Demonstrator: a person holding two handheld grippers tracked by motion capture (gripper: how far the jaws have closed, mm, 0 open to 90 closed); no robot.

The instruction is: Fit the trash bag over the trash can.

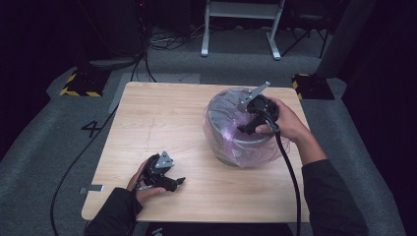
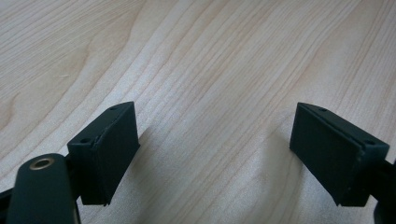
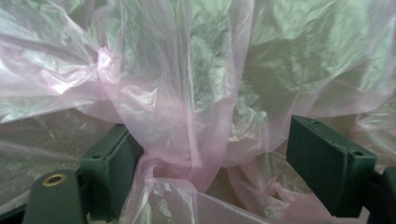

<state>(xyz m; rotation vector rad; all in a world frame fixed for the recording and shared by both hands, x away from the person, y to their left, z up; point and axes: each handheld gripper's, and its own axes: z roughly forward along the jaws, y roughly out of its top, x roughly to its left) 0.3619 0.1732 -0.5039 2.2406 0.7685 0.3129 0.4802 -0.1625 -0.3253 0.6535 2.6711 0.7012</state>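
My right gripper (image 1: 251, 120) hangs over the bin (image 1: 236, 130) at about two o'clock on the table (image 1: 162, 113), jaws apart with a fold of the pink bag (image 3: 177, 116) between them, not yet pinched, ready to seat the liner. My left gripper (image 1: 169, 182) rests at seven o'clock, jaws wide and empty, out of the way.

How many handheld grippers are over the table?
2: the left black two-jaw gripper near the wooden table's front-left edge; the right black two-jaw gripper in the pink plastic bag.
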